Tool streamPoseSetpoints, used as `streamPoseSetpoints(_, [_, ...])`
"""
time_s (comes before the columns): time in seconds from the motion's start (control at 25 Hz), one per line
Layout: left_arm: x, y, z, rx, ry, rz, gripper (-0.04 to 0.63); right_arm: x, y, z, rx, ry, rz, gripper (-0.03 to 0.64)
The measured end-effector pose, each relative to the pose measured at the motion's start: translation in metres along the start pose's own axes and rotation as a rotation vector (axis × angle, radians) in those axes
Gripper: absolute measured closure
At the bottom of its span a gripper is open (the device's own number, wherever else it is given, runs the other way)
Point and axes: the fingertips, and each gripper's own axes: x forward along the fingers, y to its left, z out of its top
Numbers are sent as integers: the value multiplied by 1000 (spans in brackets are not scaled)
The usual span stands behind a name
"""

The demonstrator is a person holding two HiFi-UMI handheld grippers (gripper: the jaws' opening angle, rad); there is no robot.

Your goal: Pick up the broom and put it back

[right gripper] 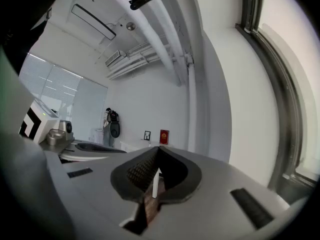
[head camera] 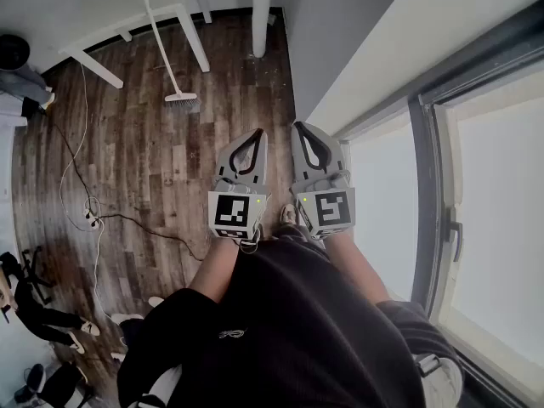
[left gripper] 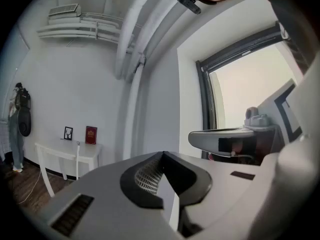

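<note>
The broom (head camera: 165, 51) leans against a white table (head camera: 93, 25) at the far end of the wooden floor, its bristle head (head camera: 181, 99) resting on the boards. In the left gripper view its thin white handle (left gripper: 78, 157) stands at the table's front. Both grippers are held level side by side in front of the person, well short of the broom. The left gripper (head camera: 257, 134) is shut with nothing in it, its jaws meeting at the tips (left gripper: 162, 154). The right gripper (head camera: 299, 127) is also shut and empty (right gripper: 159, 148).
A white wall corner (head camera: 340, 49) and a large window (head camera: 476, 194) run along the right. A white pipe (head camera: 261, 7) stands near the table. Cables (head camera: 89, 215) trail over the floor at left. Other people's legs and shoes (head camera: 34, 308) show at the lower left.
</note>
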Motion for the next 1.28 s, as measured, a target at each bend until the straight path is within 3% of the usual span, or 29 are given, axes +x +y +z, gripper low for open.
streamPoseSetpoints(0.24, [-14,35,-7,-7,5,27,595,21,27,-2,33,-10,13,595])
streamPoseSetpoints(0.4, [-33,69,-16,-22,18,75,595,37,55,1,73,-58,75,595])
streamPoseSetpoints(0.6, [-68,127,-22,-46,20,173,595,62,105,-9,57,-12,143,595])
streamPoseSetpoints(0.8, [-102,165,-33,-47,54,208,595,86,159,-14,138,10,221,595])
streamPoseSetpoints(0.92, [-121,191,-47,-70,81,244,595,100,184,-17,135,28,256,595])
streamPoseSetpoints(1.28, [-110,252,-60,-99,99,389,595,175,193,-22,137,39,340,595])
